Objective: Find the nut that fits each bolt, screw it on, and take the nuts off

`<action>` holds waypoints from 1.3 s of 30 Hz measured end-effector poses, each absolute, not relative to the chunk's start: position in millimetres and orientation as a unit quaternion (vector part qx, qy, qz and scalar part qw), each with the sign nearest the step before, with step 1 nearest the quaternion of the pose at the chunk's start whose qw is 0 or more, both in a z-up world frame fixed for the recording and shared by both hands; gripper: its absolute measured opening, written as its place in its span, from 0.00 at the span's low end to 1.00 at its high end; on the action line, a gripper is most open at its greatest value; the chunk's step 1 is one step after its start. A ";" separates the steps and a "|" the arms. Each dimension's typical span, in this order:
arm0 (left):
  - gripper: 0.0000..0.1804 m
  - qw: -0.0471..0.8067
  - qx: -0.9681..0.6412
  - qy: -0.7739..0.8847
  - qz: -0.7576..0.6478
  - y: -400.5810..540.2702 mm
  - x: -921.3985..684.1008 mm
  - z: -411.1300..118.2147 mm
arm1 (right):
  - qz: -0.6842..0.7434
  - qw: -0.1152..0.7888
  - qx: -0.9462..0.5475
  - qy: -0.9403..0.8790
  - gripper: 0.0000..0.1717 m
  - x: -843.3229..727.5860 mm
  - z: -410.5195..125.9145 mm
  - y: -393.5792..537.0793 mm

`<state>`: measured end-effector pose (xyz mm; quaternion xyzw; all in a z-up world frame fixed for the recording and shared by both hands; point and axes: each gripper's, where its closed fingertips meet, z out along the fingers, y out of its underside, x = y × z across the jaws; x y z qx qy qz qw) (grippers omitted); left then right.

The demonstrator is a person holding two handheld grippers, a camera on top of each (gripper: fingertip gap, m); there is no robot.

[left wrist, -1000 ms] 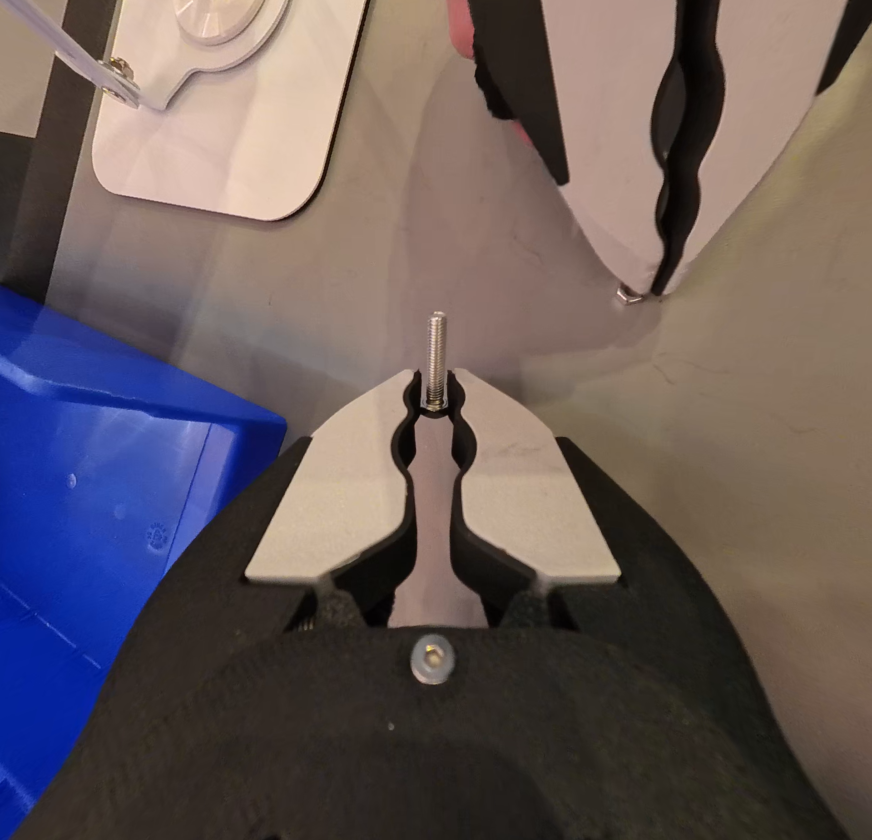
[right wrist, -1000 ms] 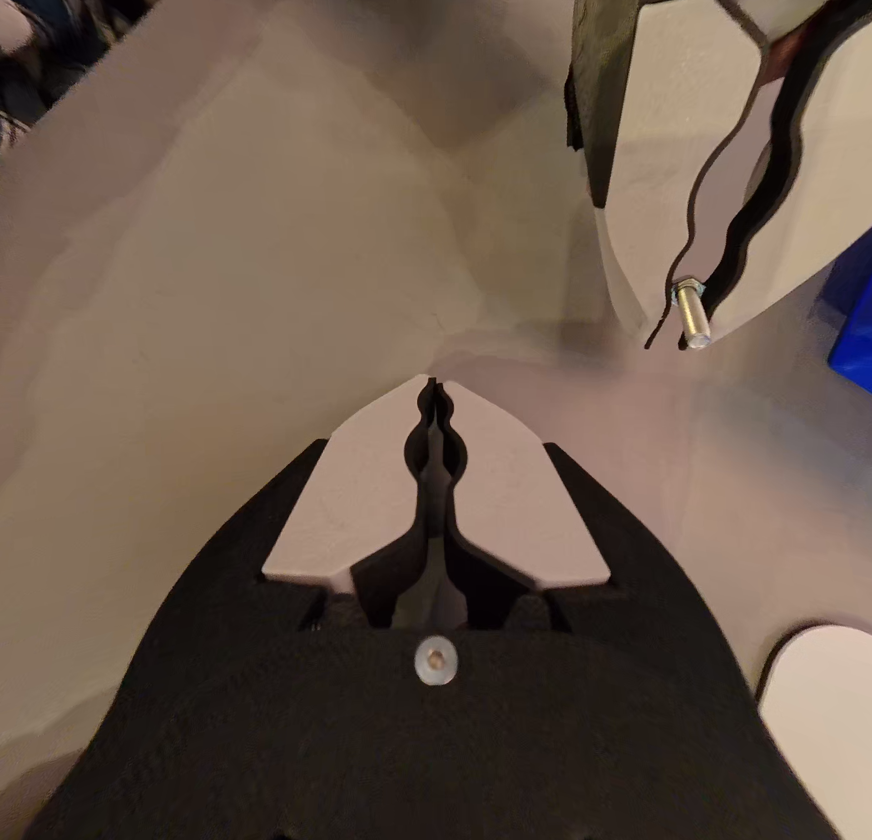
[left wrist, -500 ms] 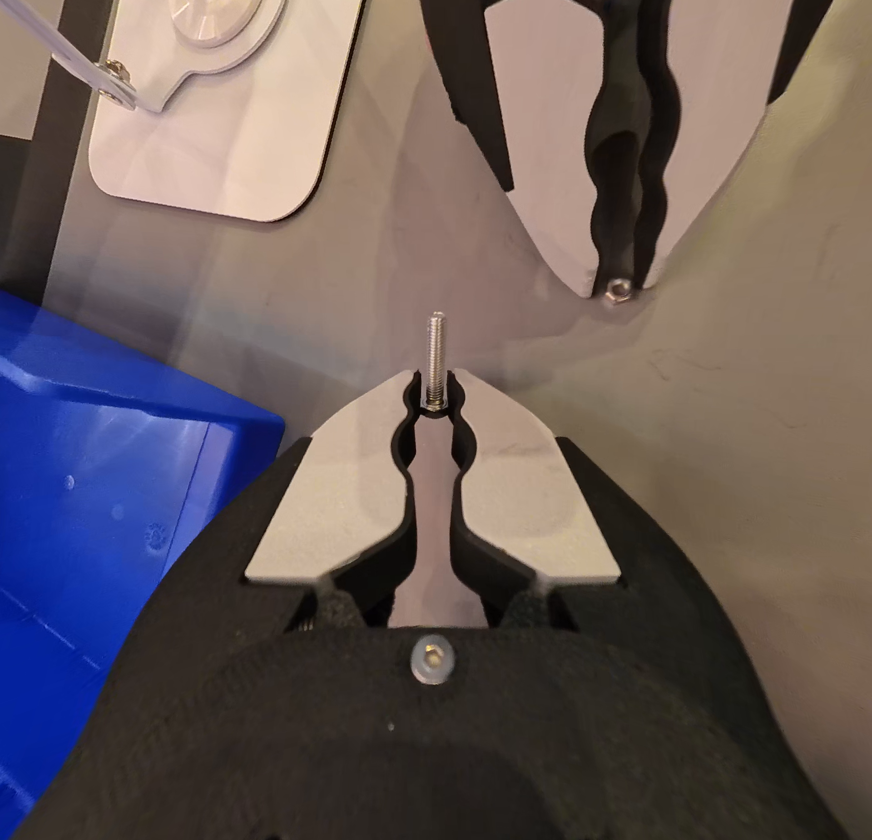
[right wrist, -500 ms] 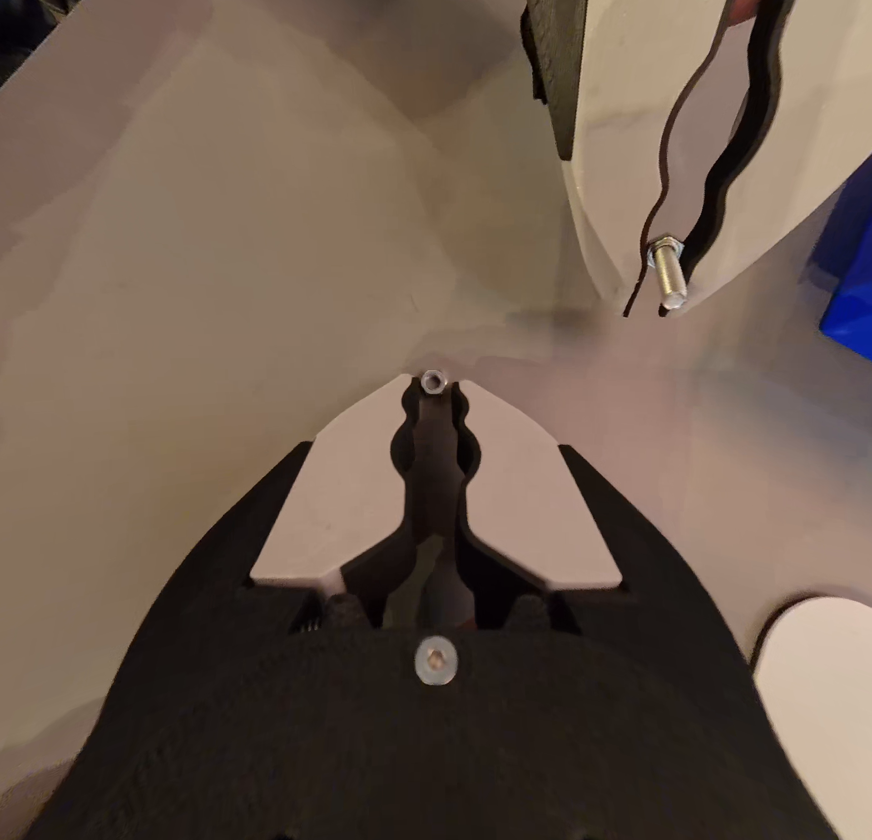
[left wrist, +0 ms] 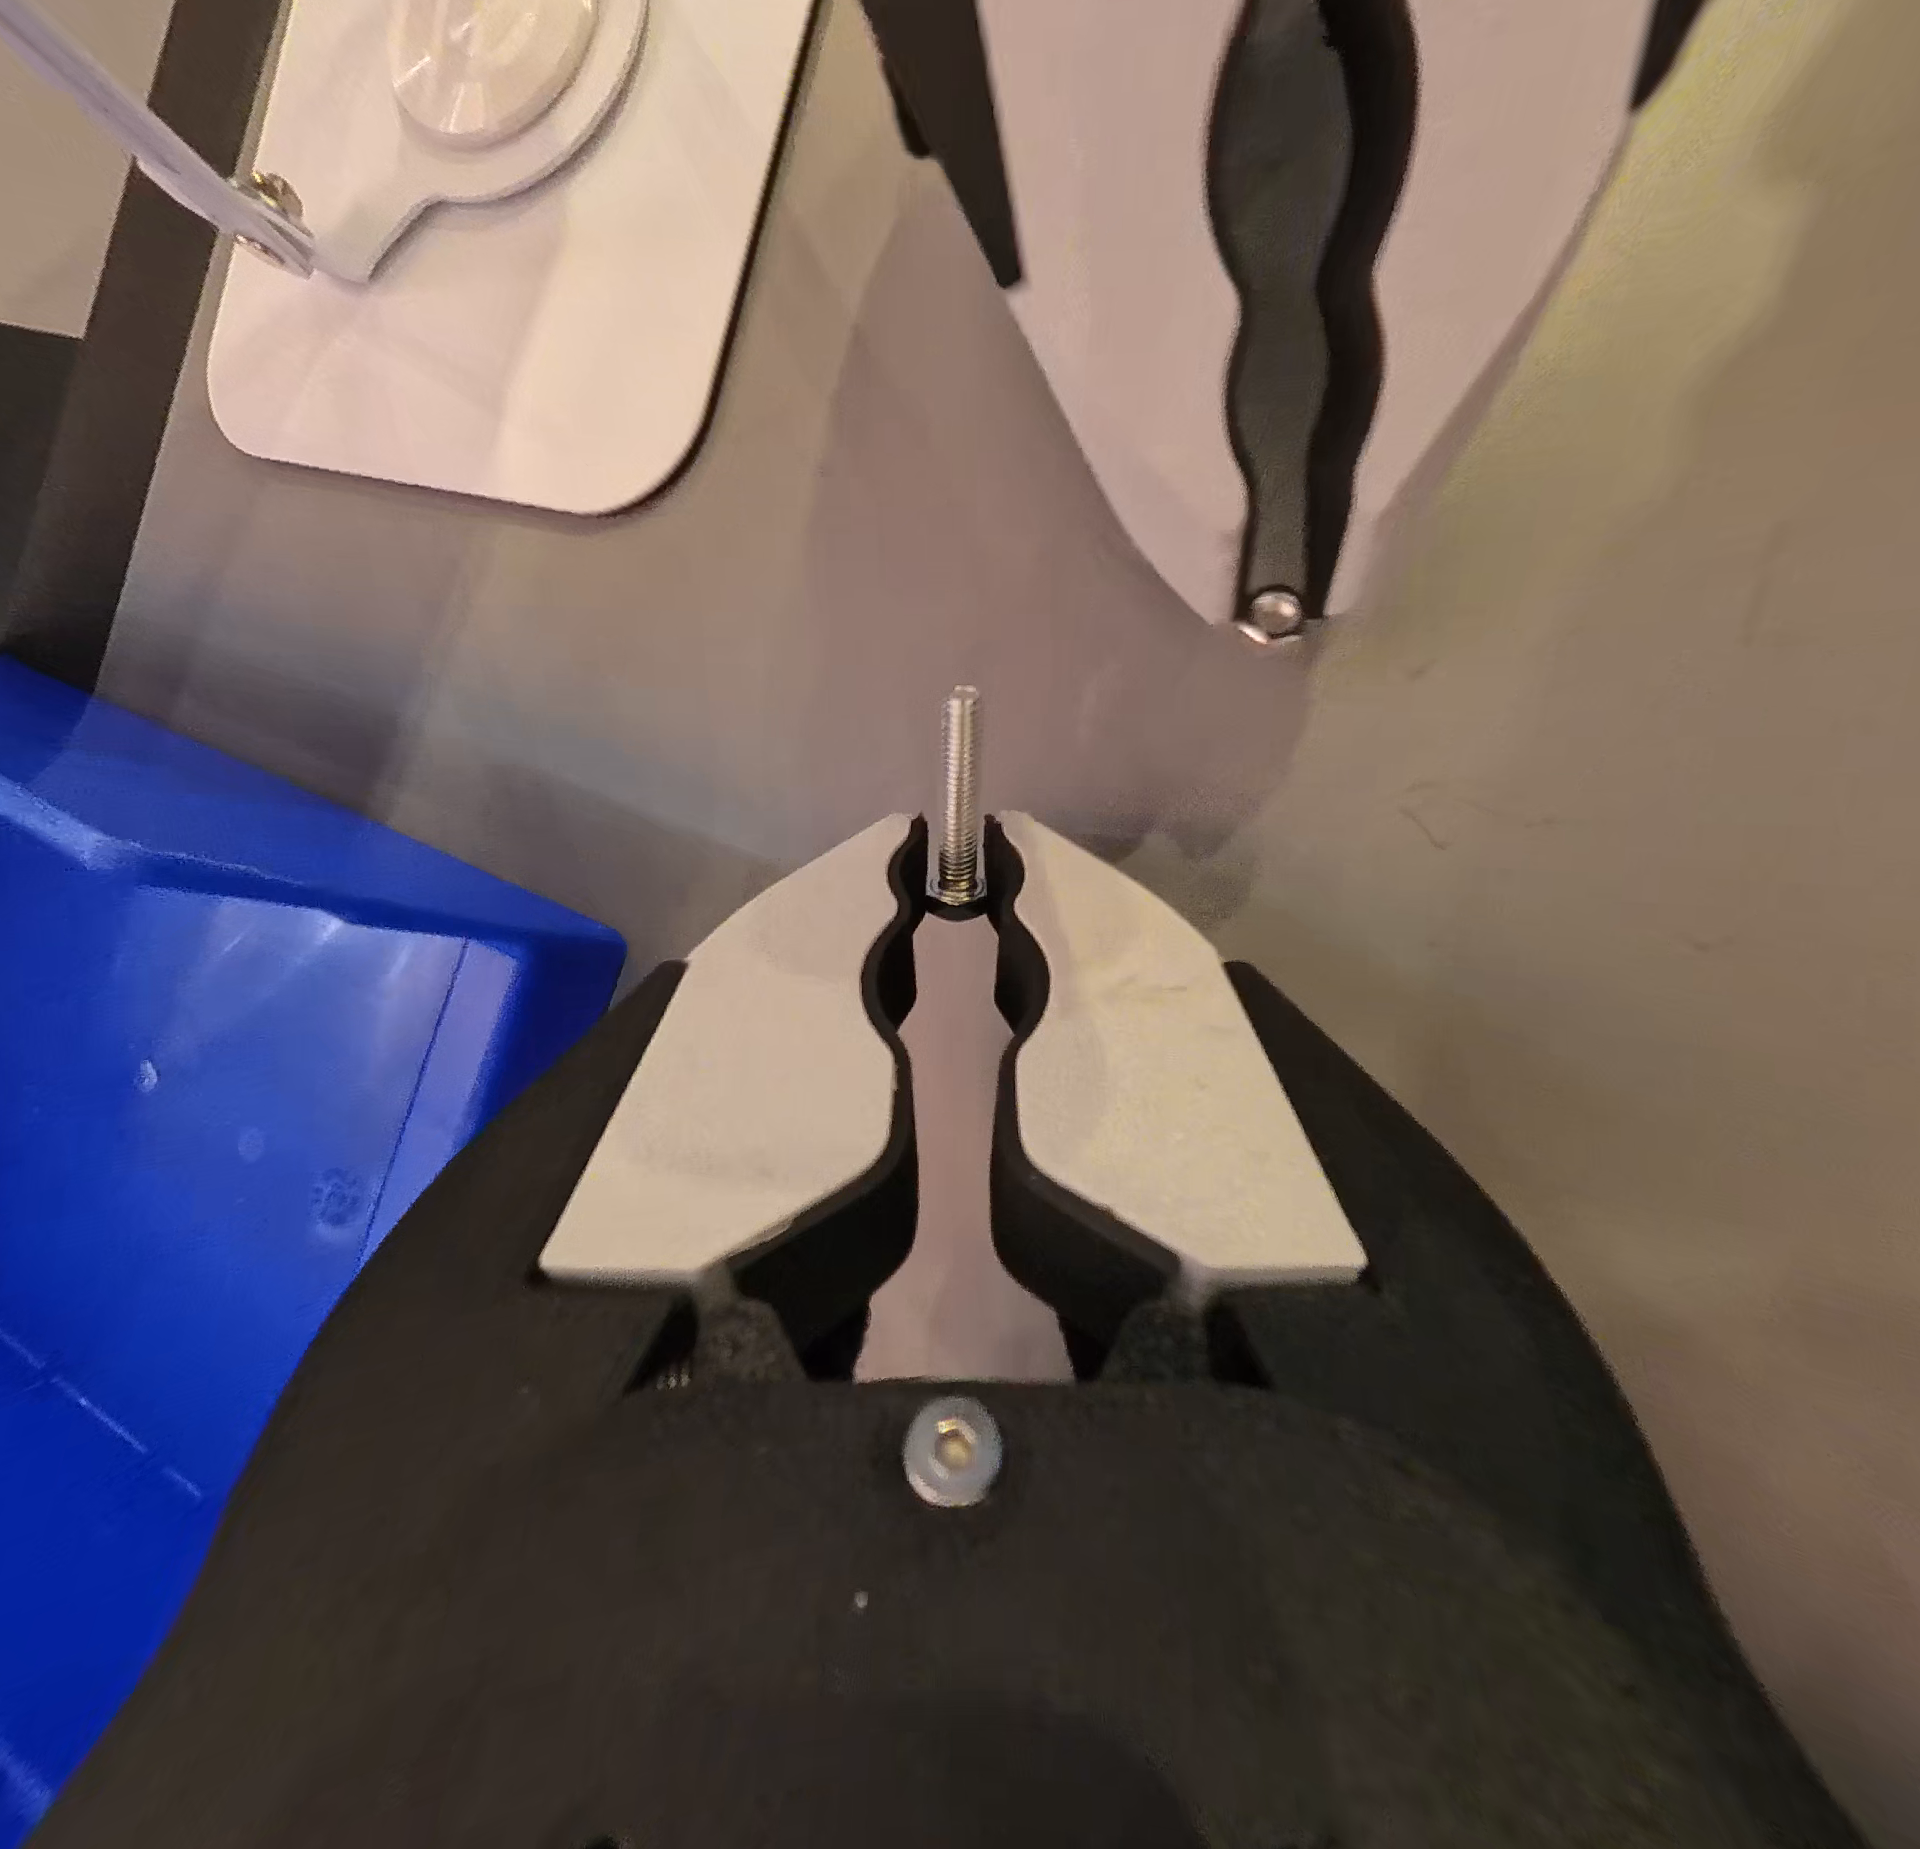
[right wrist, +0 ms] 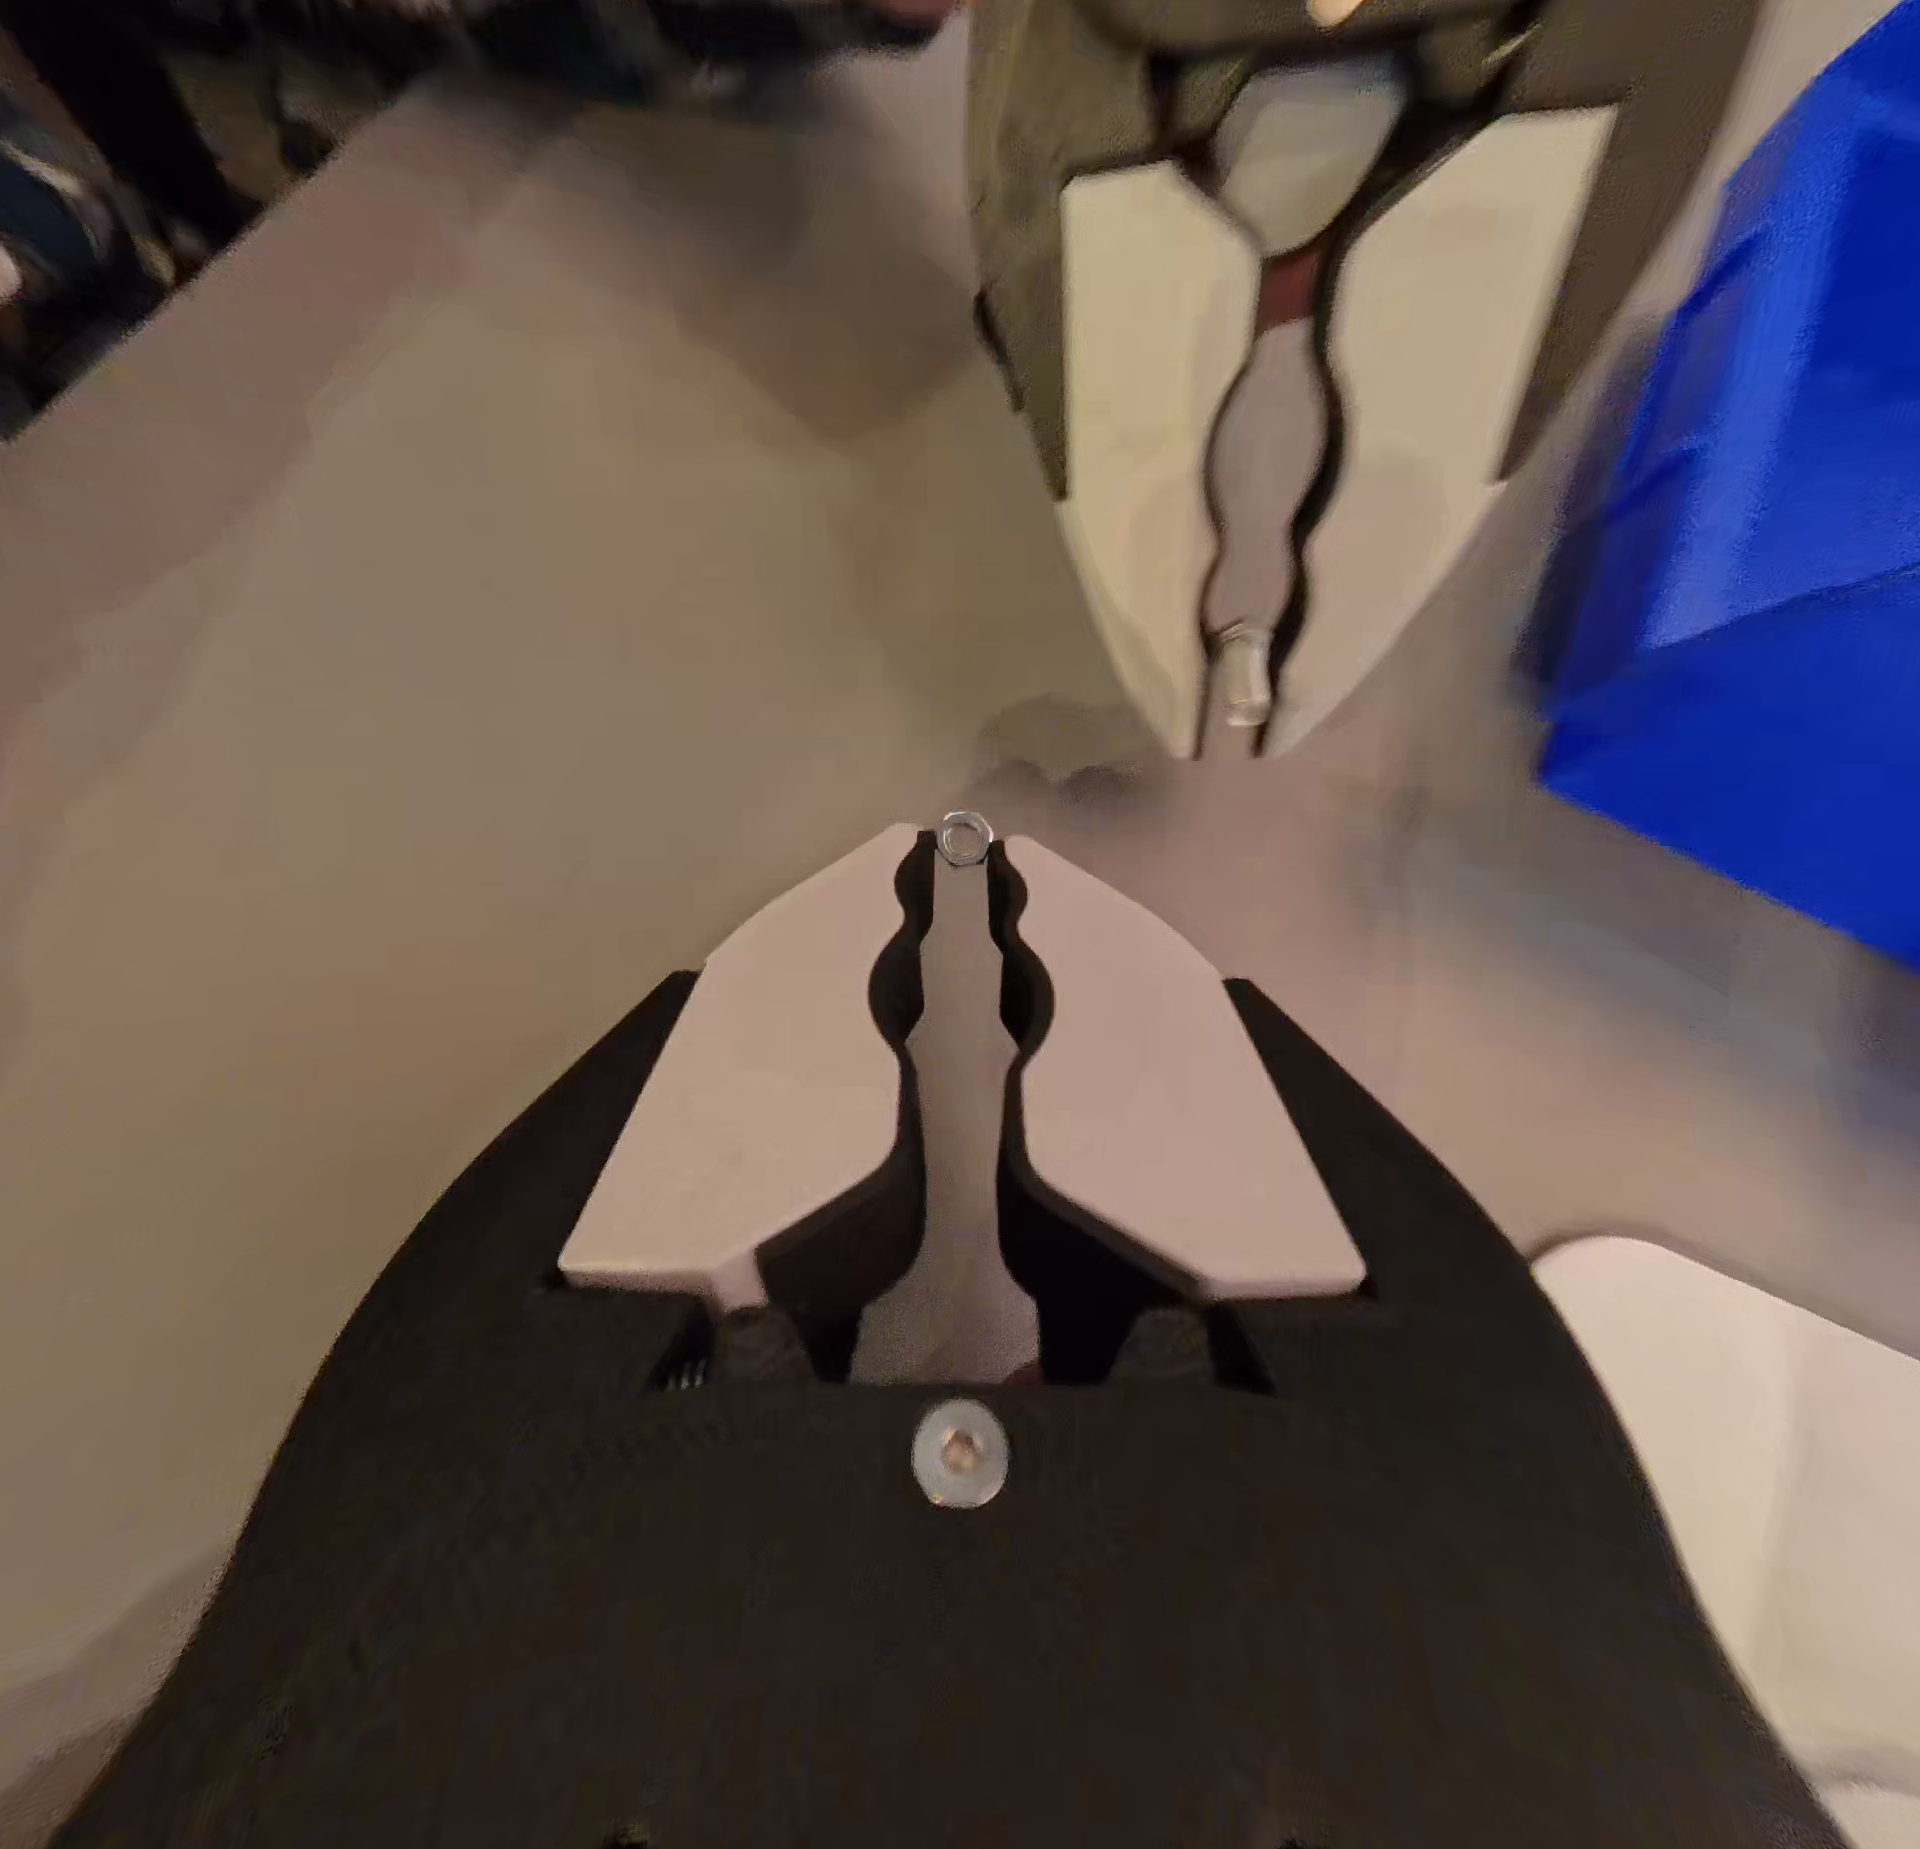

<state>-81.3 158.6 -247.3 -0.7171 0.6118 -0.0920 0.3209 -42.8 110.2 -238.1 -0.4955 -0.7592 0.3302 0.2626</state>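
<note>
1. two small parts, one per tool: your left gripper (left wrist: 960,843) is closed down to a narrow gap on the head end of a silver bolt (left wrist: 958,771), and the fingertips (left wrist: 1023,843) pinch it low so the threaded shank sticks out bare toward 12 o'clock. that leaves the whole thread free for a nut.
2. your right gripper (right wrist: 964,841) is likewise nearly closed, with a small silver hex nut (right wrist: 963,837) nipped at the very tips. the nut's hole faces the camera, so it looks held by its flats with its bore left unobstructed.
3. in the left wrist view, the right gripper hangs at about 1 o'clock from the bolt, near it but clearly apart; the nut is not on the thread yet.
4. in the right wrist view, the left gripper sits at about 1 o'clock from the nut, its bolt blurred, so i can't tell how well the two axes line up.
5. both parts are over the bare grey table (left wrist: 1558,968), so a dropped nut would likely land in plain sight.
6. the blue bin (left wrist: 208,1124) sits at 9 o'clock of the left gripper and a white plate (left wrist: 499,324) at 11 o'clock, both well clear of the meeting point.
7. judging by this, you're at the test-fit step: bring bore and thread tip onto one line first.
</note>
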 end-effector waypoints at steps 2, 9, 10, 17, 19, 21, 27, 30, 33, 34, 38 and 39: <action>0.05 0.332 -0.712 0.607 -0.120 156.0 -76.1 -241.7 | 0.343 0.301 -0.496 -0.739 0.06 -43.8 -219.6 120.8; 0.05 0.345 -0.686 0.595 -0.235 140.3 -58.0 -226.3 | 0.377 0.376 -0.450 -0.717 0.06 -48.4 -170.3 129.4; 0.05 0.347 -0.682 0.594 -0.249 138.3 -56.4 -223.6 | 0.377 0.375 -0.445 -0.721 0.06 -49.8 -169.2 128.5; 0.05 0.348 -0.670 0.595 -0.276 131.5 -53.7 -217.4 | 0.370 0.371 -0.437 -0.731 0.06 -54.6 -172.5 127.5; 0.05 0.346 -0.669 0.597 -0.275 130.6 -52.6 -218.5 | 0.372 0.375 -0.434 -0.730 0.06 -54.9 -170.8 126.7; 0.05 0.345 -0.668 0.597 -0.277 129.7 -51.6 -218.4 | 0.370 0.370 -0.434 -0.733 0.06 -54.7 -172.1 125.6; 0.05 0.352 -0.667 0.593 -0.281 130.5 -50.8 -215.7 | 0.371 0.372 -0.434 -0.732 0.06 -54.9 -172.6 125.7; 0.05 0.361 -0.670 0.588 -0.274 133.6 -51.4 -213.7 | 0.370 0.380 -0.437 -0.726 0.06 -55.5 -170.7 128.0; 0.05 0.370 -0.673 0.585 -0.261 137.2 -52.8 -213.0 | 0.370 0.383 -0.443 -0.721 0.06 -55.9 -170.6 130.4; 0.05 0.374 -0.674 0.585 -0.253 138.8 -53.2 -213.2 | 0.369 0.385 -0.446 -0.719 0.06 -56.2 -170.8 131.5; 0.05 0.395 -0.685 0.581 -0.191 151.0 -57.1 -215.2 | 0.364 0.395 -0.465 -0.704 0.06 -58.4 -172.4 139.4; 0.05 0.402 -0.688 0.577 -0.182 154.0 -57.5 -214.7 | 0.365 0.399 -0.469 -0.698 0.06 -58.9 -171.7 141.4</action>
